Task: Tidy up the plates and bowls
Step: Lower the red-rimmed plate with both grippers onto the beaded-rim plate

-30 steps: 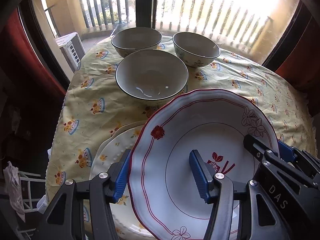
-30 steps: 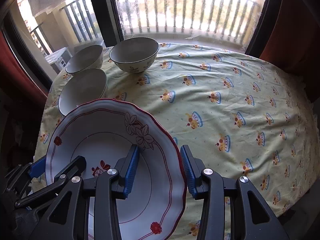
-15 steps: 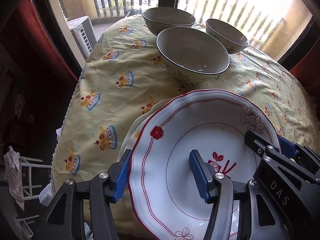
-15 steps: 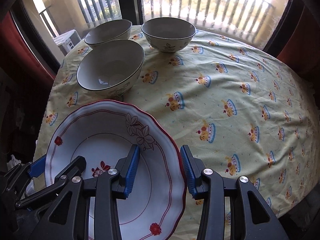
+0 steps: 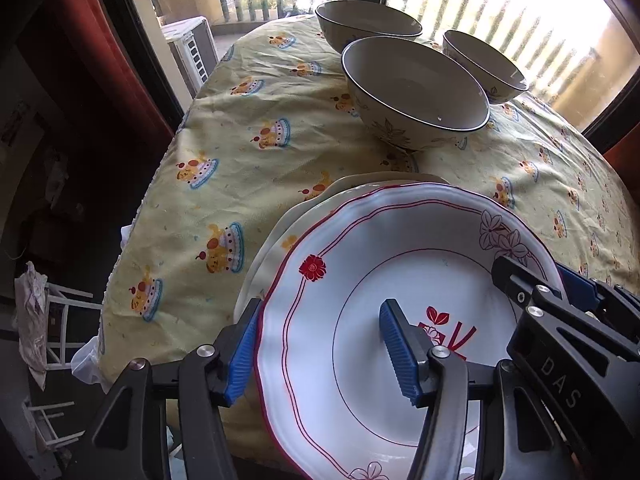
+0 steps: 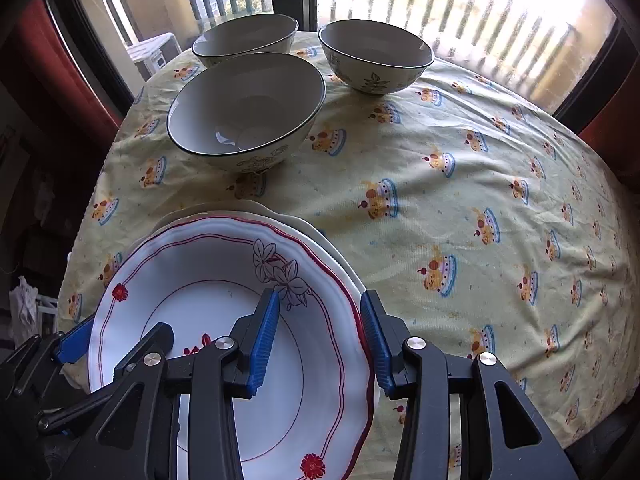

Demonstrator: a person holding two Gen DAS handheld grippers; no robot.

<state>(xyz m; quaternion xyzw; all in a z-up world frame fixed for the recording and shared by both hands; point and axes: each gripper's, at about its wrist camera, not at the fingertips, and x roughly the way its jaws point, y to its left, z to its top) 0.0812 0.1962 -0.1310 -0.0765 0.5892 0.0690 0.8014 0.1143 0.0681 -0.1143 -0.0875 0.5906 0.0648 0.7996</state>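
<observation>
The white scalloped plate with a red rim line and flower prints (image 5: 360, 280) sits near the front edge of the round table, above a cream plate (image 5: 276, 232) whose edge shows at its far left side; whether the two touch cannot be told. The left gripper (image 5: 320, 354) straddles the plate's left rim, one blue ribbed finger outside the edge and the other over the plate's well, with the jaws spread wide. The right gripper (image 6: 320, 340) straddles the right rim in the same way, one finger above the flower print and one outside the edge, with a clear gap on each side. Whether either set of pads presses the rim cannot be told.

Beyond the plates stand three cream ceramic bowls with dark rims and leaf prints: the nearest bowl (image 6: 246, 110) just behind the plate stack, the far left bowl (image 6: 244, 38) behind it, and the far right bowl (image 6: 376, 54) beside them, all upright. Everything rests on a pale yellow tablecloth printed with cakes (image 6: 460, 208). Behind the table are a window with balcony railings (image 6: 460, 12) and red curtains (image 5: 108, 52).
</observation>
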